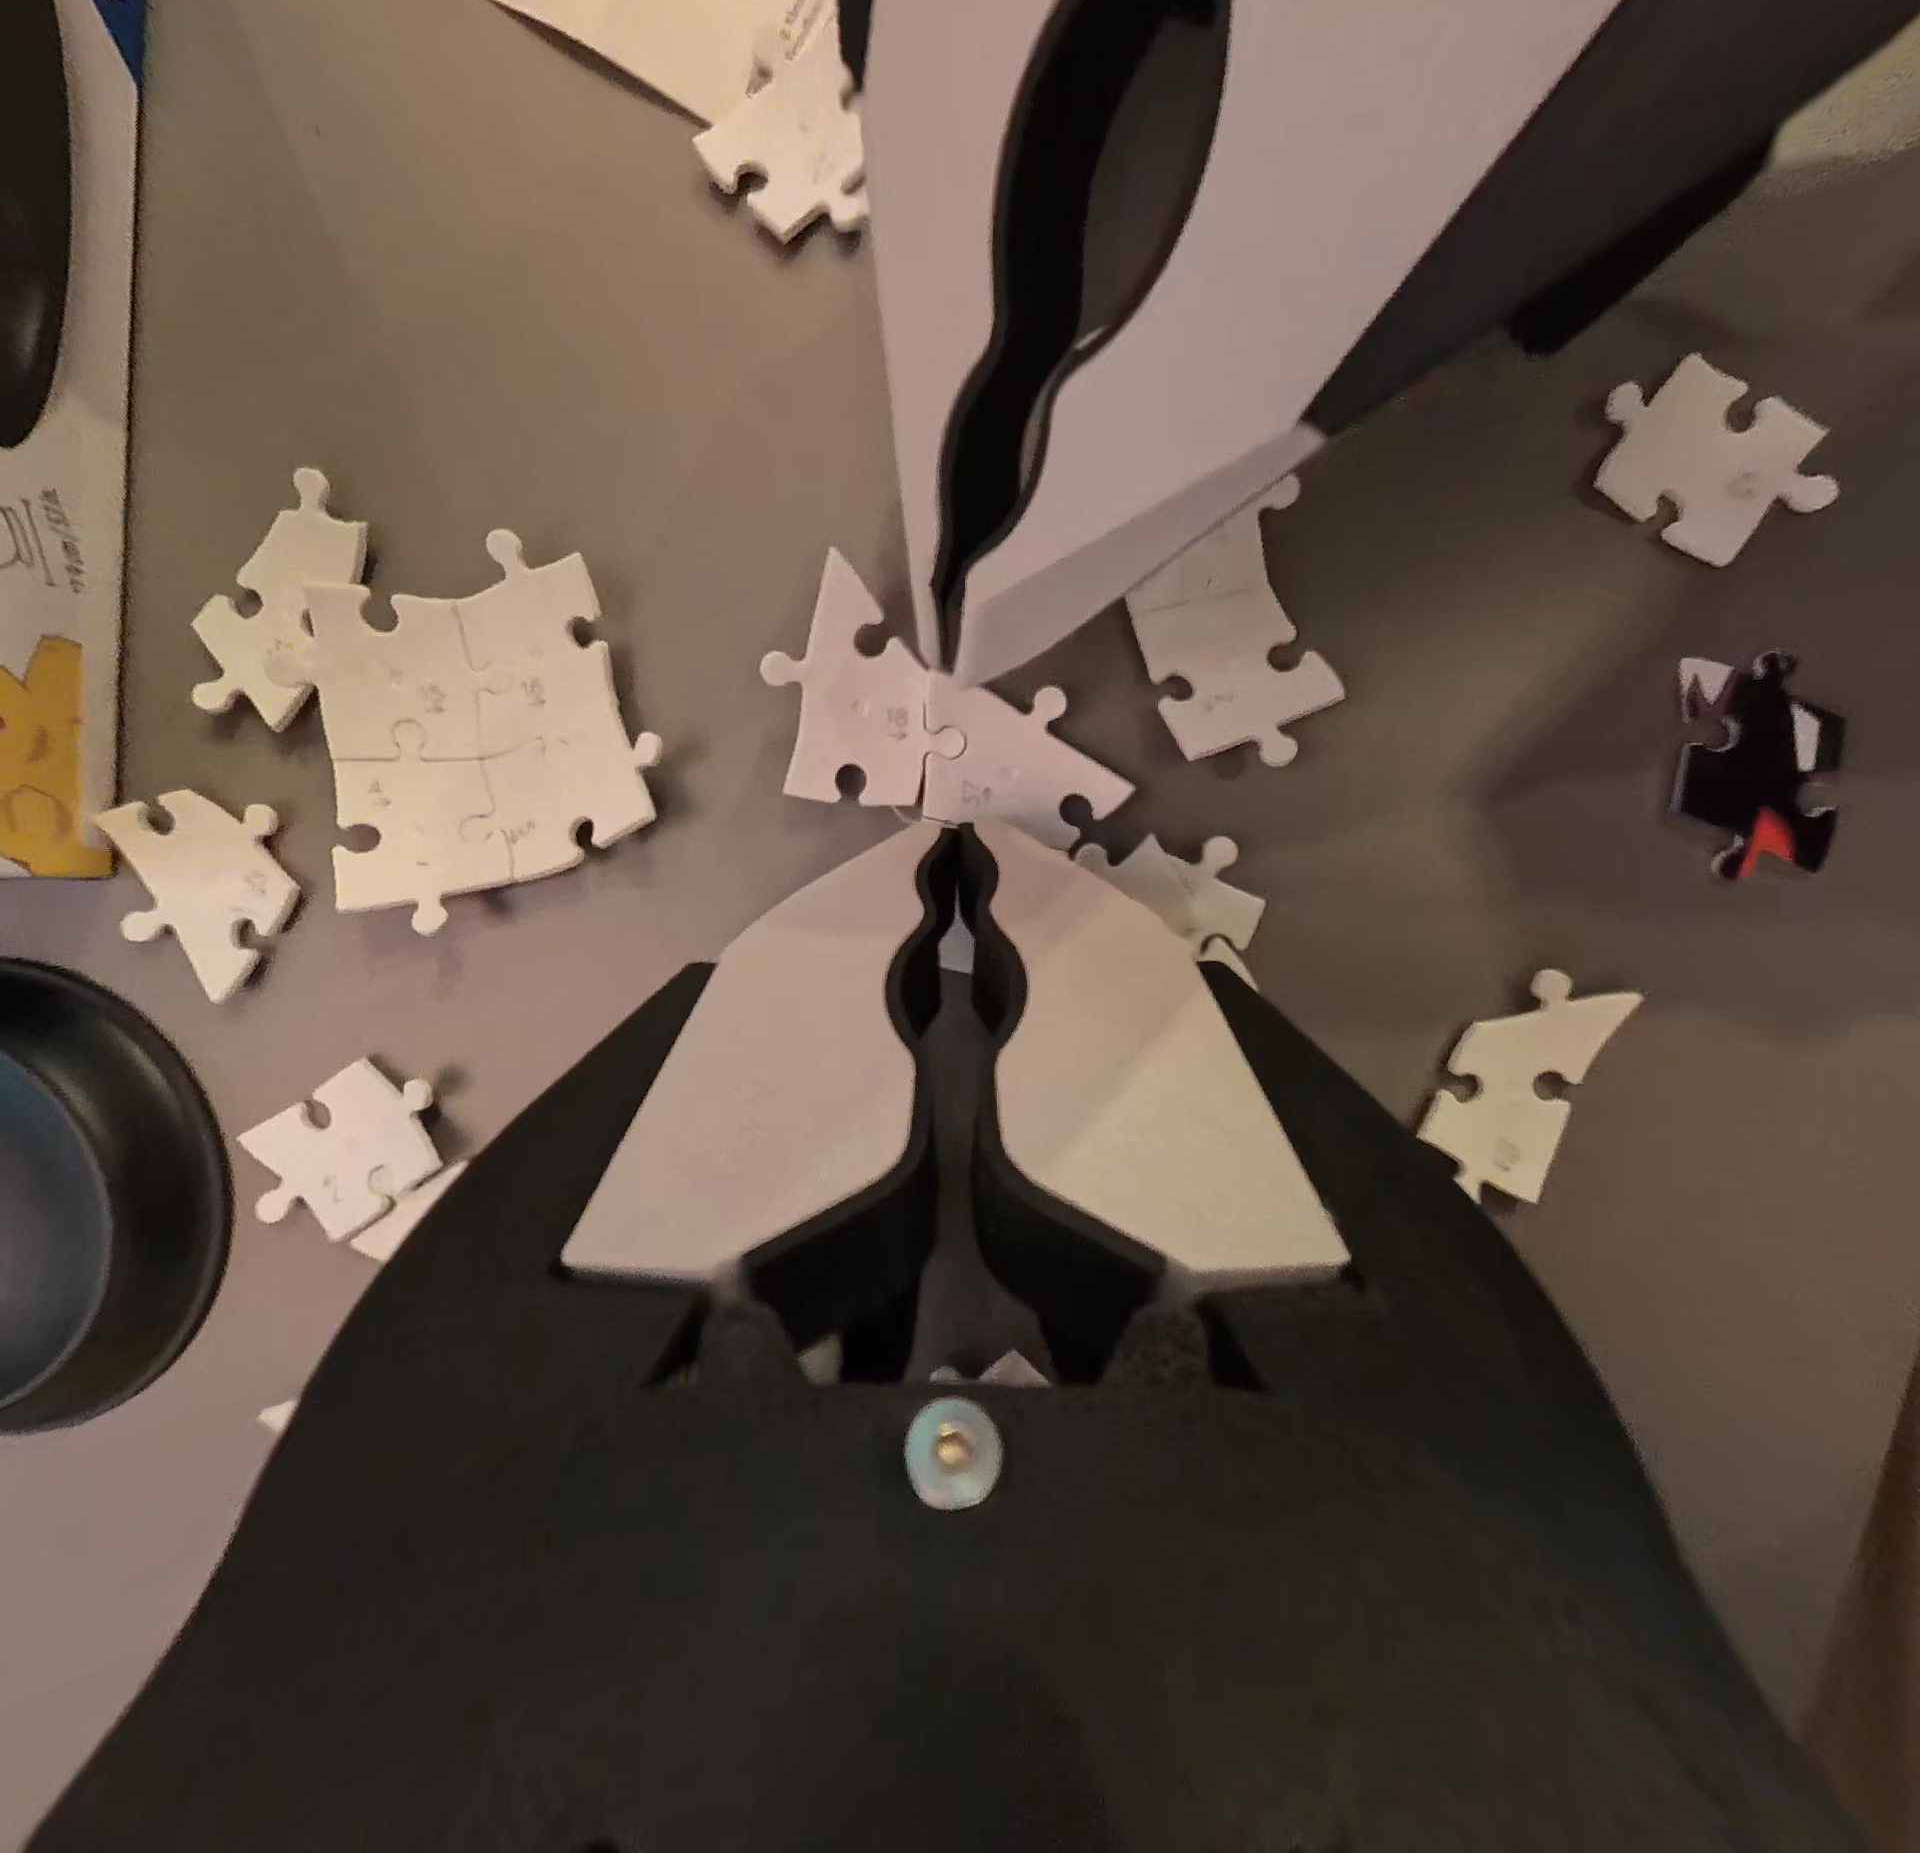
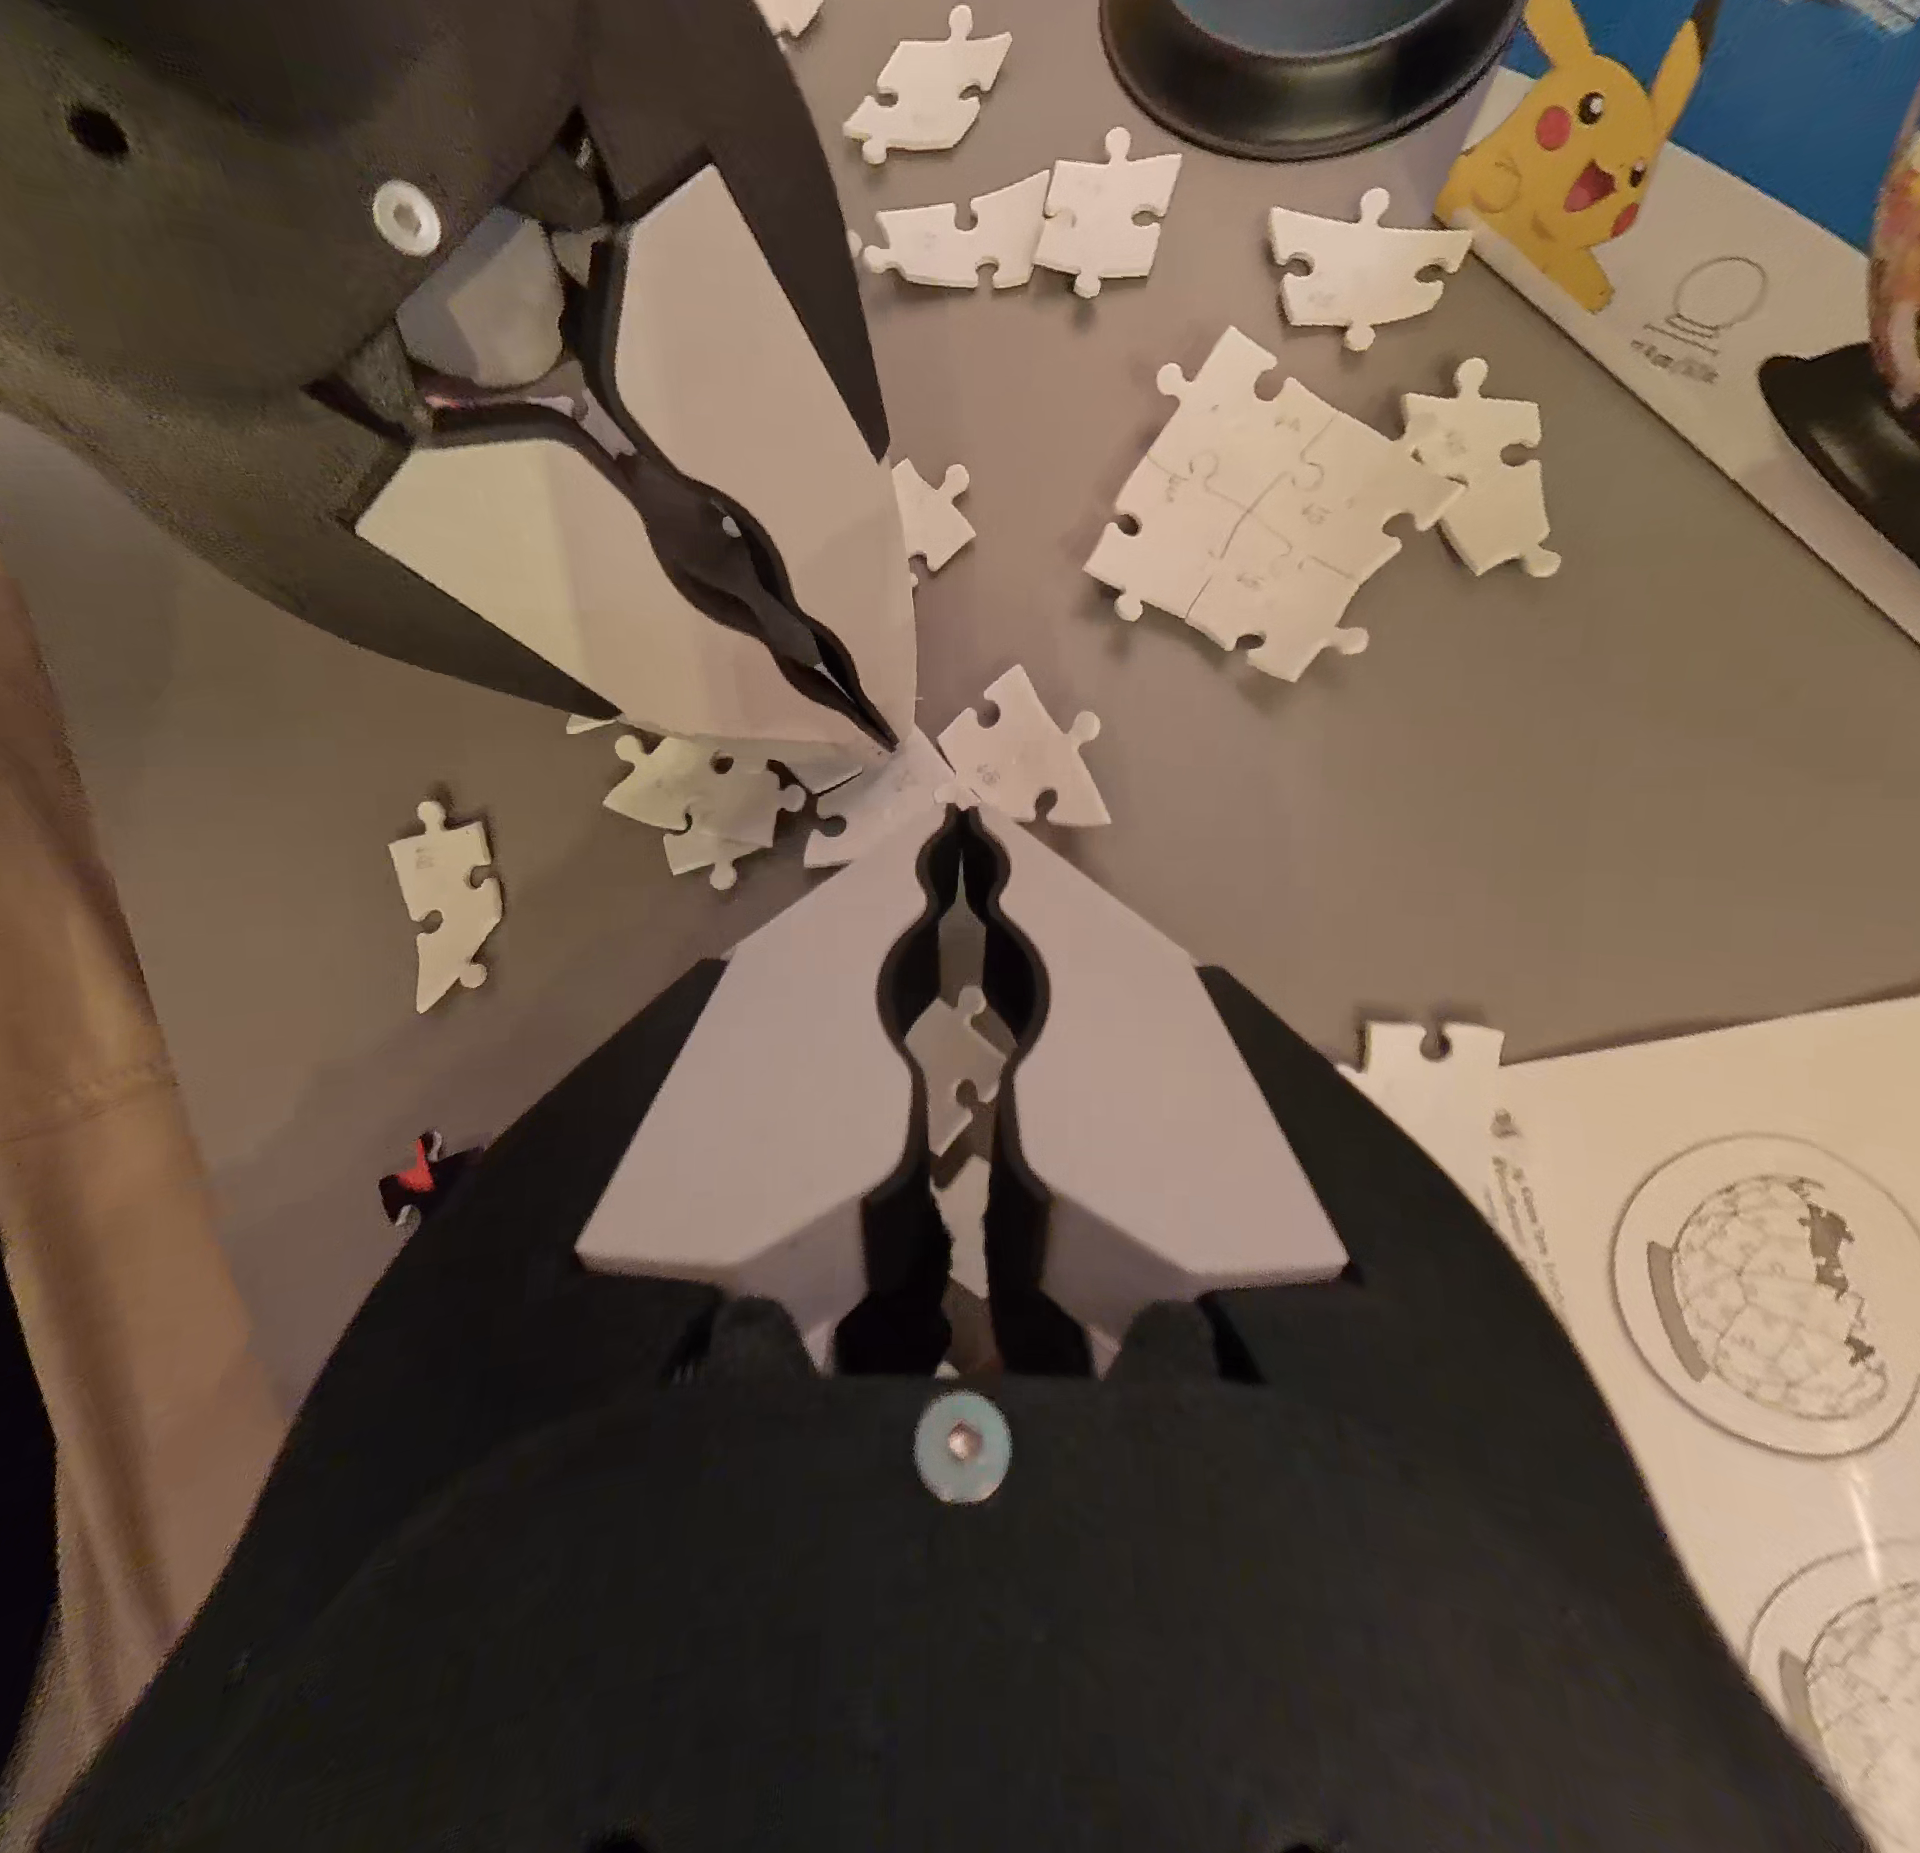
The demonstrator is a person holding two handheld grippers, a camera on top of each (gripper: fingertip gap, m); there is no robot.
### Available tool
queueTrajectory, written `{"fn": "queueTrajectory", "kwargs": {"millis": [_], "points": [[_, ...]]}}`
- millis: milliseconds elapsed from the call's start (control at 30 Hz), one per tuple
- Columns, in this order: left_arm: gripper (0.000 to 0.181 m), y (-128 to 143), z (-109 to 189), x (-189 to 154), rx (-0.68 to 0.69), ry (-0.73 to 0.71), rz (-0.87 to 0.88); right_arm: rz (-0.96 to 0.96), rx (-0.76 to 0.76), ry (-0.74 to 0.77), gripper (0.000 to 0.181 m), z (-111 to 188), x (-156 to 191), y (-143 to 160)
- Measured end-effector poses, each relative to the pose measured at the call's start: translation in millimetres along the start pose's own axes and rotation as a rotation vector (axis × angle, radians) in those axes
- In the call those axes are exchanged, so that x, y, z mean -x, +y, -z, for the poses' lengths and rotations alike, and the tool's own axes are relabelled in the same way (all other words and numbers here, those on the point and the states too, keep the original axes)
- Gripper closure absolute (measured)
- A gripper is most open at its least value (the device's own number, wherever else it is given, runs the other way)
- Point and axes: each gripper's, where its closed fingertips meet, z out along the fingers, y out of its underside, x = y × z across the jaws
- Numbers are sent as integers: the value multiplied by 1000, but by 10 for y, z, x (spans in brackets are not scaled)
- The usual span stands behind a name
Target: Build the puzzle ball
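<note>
Two white puzzle pieces joined into a pair (image 1: 914, 743) lie face down on the grey table (image 1: 520, 349). My left gripper (image 1: 956, 839) is shut on the pair's near edge, at the seam. My right gripper (image 1: 945, 660) comes in from the top and is shut on the far edge of the same seam. In the right wrist view my right gripper (image 2: 956, 816) pinches the pair (image 2: 1023, 754) from below. The left gripper (image 2: 883, 745) meets it from the upper left and hides part of one piece. A joined block of four white pieces (image 1: 478, 733) lies to the left.
Several loose white pieces lie around, such as one at the right (image 1: 1714, 463). One coloured piece (image 1: 1756, 764) lies face up. A black stand (image 2: 1309, 37), the puzzle box (image 2: 1662, 141) and an instruction sheet (image 2: 1662, 1284) border the work area. The tips of both grippers are at nearly the same place.
</note>
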Motion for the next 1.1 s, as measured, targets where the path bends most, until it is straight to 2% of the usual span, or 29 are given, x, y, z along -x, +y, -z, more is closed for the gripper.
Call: {"fn": "queueTrajectory", "kwargs": {"millis": [267,333,400,467,600,700,800,1000,1100], "points": [[181,-25,-12,-12,20,-172,-132,-6,28,8,181,-69,32,53],[181,-32,-1,-26,12,-156,-111,-20,3,13,181,-26,18,9],[181,-141,102,12,-63,-124,-44,-41,-25,20,181,31,2,-24],[177,-220,235,137,-123,-110,15,-58,-45,26,181,81,-28,-22],[159,-166,345,656,-142,-186,110,-123,-79,51,181,141,-182,-8],[152,-166,289,931,-162,-179,199,-151,-93,59,181,144,-255,14],[147,-99,148,1075,-90,-183,201,-163,-104,54,181,138,-277,9],[152,-17,-39,996,-19,-112,226,-175,-109,41,181,107,-292,10],[158,-30,-56,954,-46,-84,270,-196,-120,25,181,102,-304,3]]}}
